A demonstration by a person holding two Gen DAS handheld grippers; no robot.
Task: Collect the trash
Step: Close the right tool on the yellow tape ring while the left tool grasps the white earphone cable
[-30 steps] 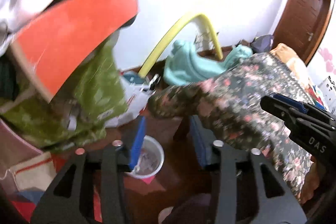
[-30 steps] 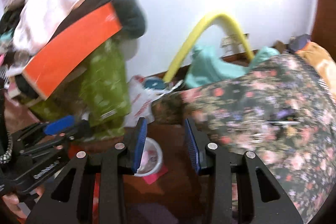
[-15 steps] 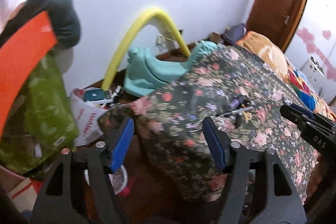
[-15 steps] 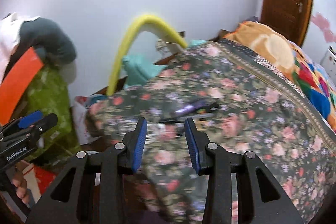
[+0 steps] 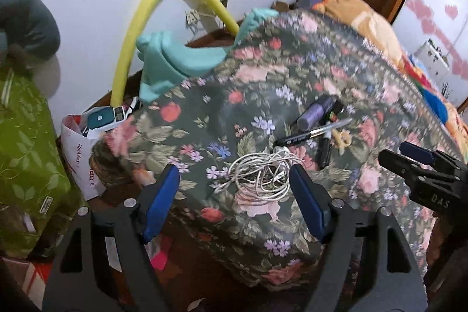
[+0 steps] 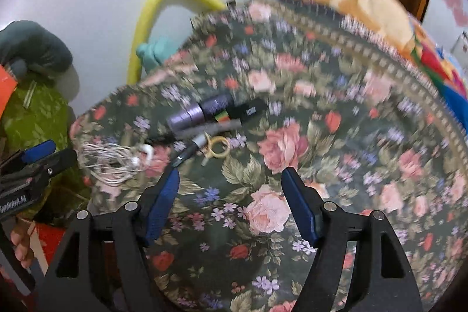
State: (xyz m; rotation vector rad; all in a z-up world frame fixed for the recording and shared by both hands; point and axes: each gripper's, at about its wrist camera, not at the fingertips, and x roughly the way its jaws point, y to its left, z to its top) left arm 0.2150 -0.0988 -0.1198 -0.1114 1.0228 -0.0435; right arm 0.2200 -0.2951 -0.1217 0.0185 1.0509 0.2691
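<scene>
**Both claws spread over the bed-corner clutter**

The trash I am after lies in a small heap near the corner of the bed [image 5: 365, 84], on the flowered cover. Closest to that corner is a tangled white cable [image 5: 259, 174], loose and springy, so I judge it needs a pinch through the thick of the bundle, not at one strand. Just beyond it, further in from the edge, lie pens [image 5: 311, 133], a purple tube [image 5: 317, 111] and a small yellow ring [image 6: 218, 147], some touching or crossing each other.

My left claw [image 5: 234, 201] is released, its jaws wide, and the cable sits between them in view; that spread suits the bundle's width. It hovers rather than touches, as far as I can tell. My right claw [image 6: 229, 202] is also released and holding nothing, aimed at bare cover nearer me than the pens, which leaves the cable to the left.

Past the bed's corner, on the floor, stand a white bag [image 5: 80, 154] and a green sack [image 5: 26, 142]; a yellow tube [image 5: 137, 28] arches against the wall.
</scene>
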